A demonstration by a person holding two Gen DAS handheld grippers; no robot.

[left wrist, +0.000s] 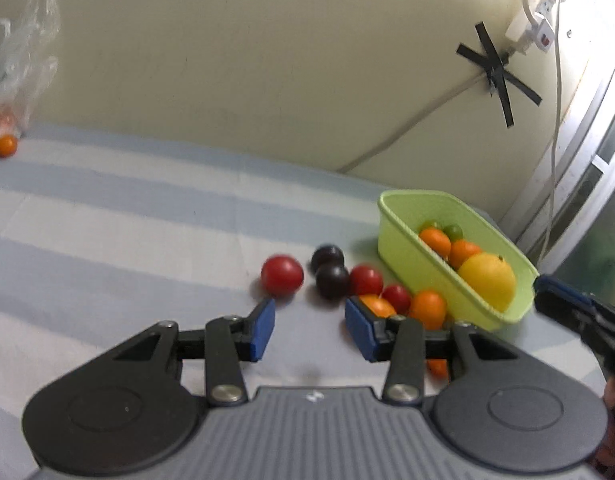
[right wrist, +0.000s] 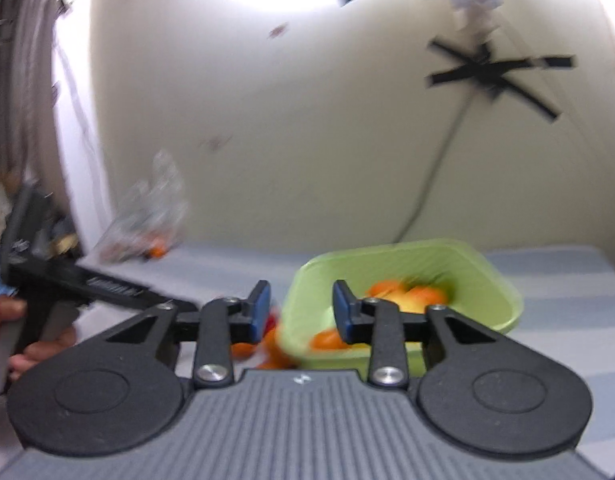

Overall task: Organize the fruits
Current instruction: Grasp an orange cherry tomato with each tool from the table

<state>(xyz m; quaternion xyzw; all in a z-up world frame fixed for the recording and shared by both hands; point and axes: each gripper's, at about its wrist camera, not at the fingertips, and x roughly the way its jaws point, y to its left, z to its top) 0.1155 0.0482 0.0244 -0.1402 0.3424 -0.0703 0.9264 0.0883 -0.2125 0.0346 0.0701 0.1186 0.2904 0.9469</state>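
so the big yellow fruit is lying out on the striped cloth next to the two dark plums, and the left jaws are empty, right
Not quite. The big yellow fruit is inside the green basket, beside the oranges there, not on the striped cloth. The left wrist view shows it. The two dark plums do lie on the cloth, and the left gripper holds nothing between its jaws.

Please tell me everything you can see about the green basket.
The basket is light green, looks like smooth plastic, oblong with rounded corners, solid walls and a thin rolled rim. It stands upright and open on the striped cloth, near the wall. Inside lie a large yellow fruit, several oranges and a small green fruit. Outside, an orange lies against its long wall, or very close. In the right wrist view the image is blurred; no fingers appear to touch it.
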